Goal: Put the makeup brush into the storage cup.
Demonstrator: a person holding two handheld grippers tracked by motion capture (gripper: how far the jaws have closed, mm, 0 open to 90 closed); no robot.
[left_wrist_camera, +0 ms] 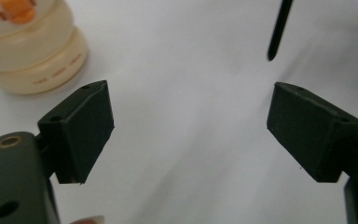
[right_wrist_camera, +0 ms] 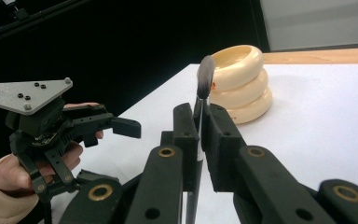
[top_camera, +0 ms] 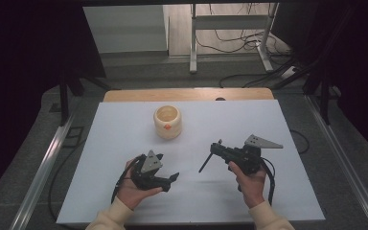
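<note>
Right gripper [right_wrist_camera: 200,135] clamping a thin black stick [right_wrist_camera: 204,79] upright, just near side of the cream ringed pot [right_wrist_camera: 240,84], left gripper [left_wrist_camera: 186,130] gaping wide beside it, nothing between its jaws.

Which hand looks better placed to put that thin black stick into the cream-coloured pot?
The right. Its tongs are already shut on the black stick, which points toward the cream pot. The left tongs stand open with nothing between them.

A thin black brush [top_camera: 205,163] slants up, clamped in the right tool [right_wrist_camera: 199,126].
</note>
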